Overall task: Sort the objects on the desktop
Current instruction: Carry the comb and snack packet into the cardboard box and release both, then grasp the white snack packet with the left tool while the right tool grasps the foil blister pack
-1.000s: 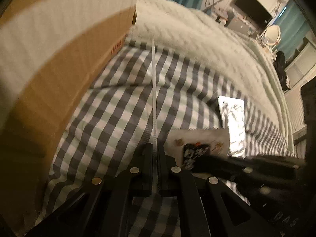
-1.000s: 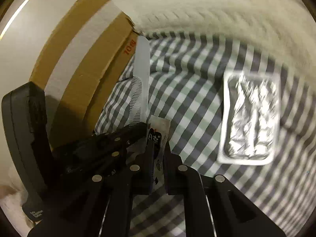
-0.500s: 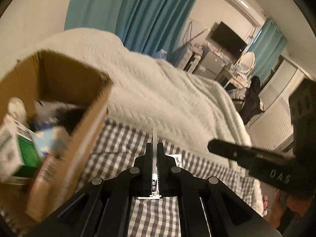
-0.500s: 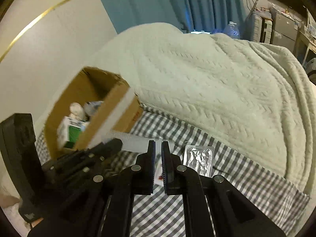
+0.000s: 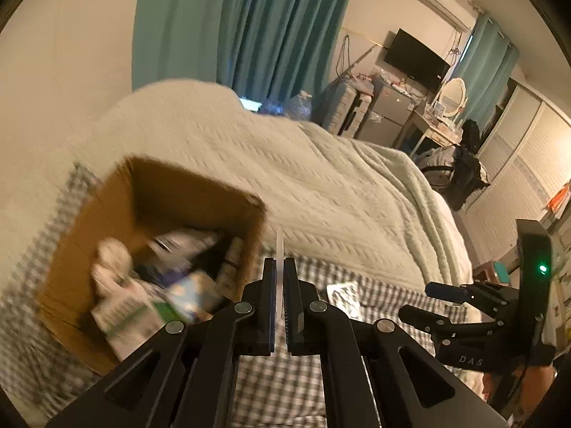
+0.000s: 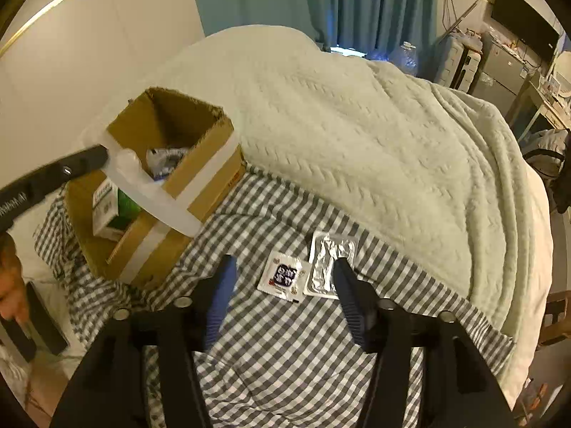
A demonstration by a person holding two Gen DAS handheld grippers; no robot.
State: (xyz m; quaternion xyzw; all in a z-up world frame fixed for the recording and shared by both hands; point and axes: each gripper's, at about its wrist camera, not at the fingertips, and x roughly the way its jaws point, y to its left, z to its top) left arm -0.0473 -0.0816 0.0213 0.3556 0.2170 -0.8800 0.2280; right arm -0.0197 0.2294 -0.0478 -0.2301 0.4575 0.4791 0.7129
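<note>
Above the box (image 6: 200,164), left gripper (image 5: 280,274) clenches comb (image 6: 153,192); right gripper's (image 6: 283,278) jaws just released

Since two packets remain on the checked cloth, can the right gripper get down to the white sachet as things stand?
Probably yes: the right gripper is open and empty, and the white sachet lies flat below it, nothing between.

You see a corrugated cardboard box (image 6: 200,164), matt brown, rough along its torn rim, with a smooth pale tape strip down its side. The checked cloth (image 6: 285,356) under it is woven cotton-like fabric, grey and white, lightly creased. Behind lies a cream blanket (image 6: 357,125) with a soft cable-knit texture. The blister pack (image 6: 326,267) is crinkled, shiny foil; the sachet (image 6: 283,276) looks smooth and printed. Your left gripper (image 5: 279,303) pinches a translucent plastic comb (image 6: 157,192); each gripper is matt black plastic.
</note>
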